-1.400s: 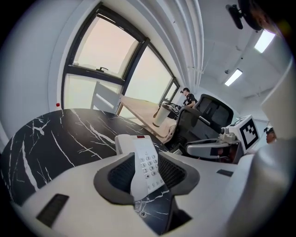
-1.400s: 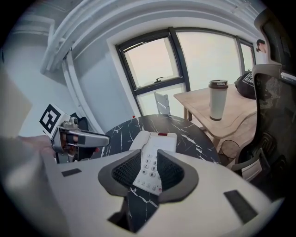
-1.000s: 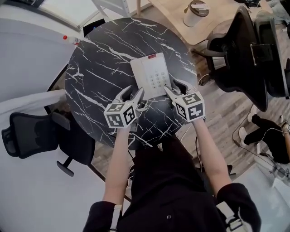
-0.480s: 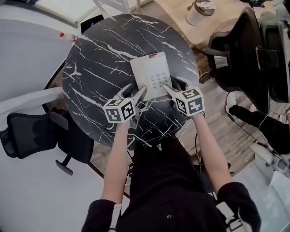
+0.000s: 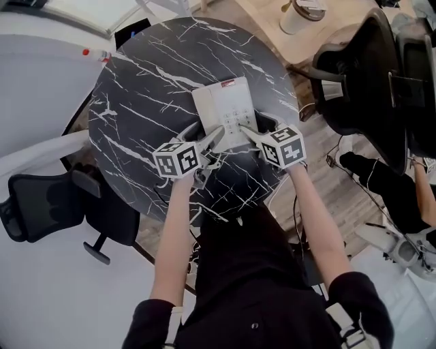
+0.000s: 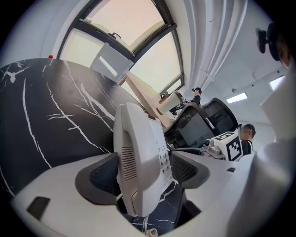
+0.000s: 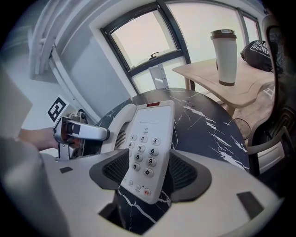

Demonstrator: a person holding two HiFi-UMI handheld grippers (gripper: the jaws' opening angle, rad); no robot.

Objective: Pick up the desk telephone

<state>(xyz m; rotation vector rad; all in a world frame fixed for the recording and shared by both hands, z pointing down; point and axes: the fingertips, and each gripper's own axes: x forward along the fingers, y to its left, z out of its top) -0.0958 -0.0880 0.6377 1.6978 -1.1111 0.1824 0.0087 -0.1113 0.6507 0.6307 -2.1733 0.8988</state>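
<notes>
The white desk telephone (image 5: 225,109) lies flat on the round black marble table (image 5: 150,82), keypad up and handset on its left side. My left gripper (image 5: 206,134) straddles the near left corner, so the handset side (image 6: 138,157) stands between its jaws. My right gripper (image 5: 257,126) straddles the near right corner, with the keypad end (image 7: 150,139) between its jaws. Both pairs of jaws have just been opening and stand wide. I see no pad clearly pressing on the phone. The phone rests on the table.
A wooden desk (image 5: 272,20) with a lidded tumbler (image 7: 226,51) stands beyond the table to the right. Black office chairs sit at the right (image 5: 361,75) and at the lower left (image 5: 41,204). A small red-capped object (image 5: 86,52) lies at the table's far left edge.
Both grippers have moved down and forward from just short of the phone's near edge. Their jaws have widened and now reach around its two near corners. The phone has stayed put.
</notes>
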